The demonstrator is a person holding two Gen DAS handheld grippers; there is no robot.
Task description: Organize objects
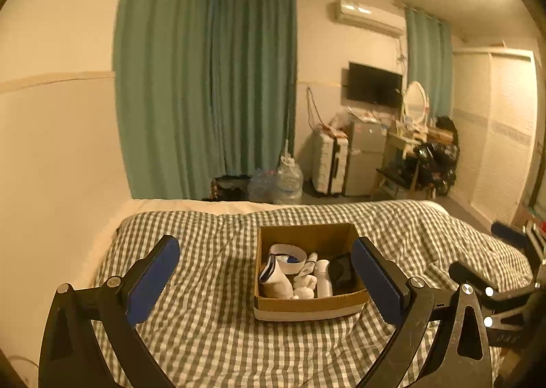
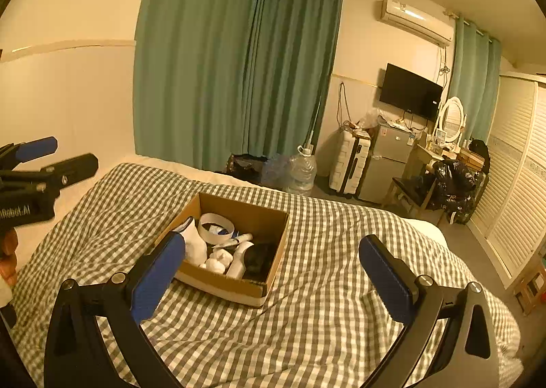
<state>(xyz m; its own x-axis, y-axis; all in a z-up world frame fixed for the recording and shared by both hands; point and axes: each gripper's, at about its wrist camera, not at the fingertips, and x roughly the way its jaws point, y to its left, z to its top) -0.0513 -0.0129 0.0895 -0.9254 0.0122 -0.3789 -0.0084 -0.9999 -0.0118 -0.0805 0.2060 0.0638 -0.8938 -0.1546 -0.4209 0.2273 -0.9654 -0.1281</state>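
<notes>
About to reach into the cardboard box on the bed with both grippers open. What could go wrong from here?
1. The cardboard box sits on a soft, wrinkled checkered duvet, so pressing in may tip or slide it.
2. The white bottles, the white bowl and a black item are packed close together; wide jaws could knock neighbours.
3. The left gripper and right gripper both aim at the box and might collide.

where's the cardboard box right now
The cardboard box sits on the checked bedspread, centre in both views, between the open left gripper's fingers and ahead-left of the right gripper.
</notes>
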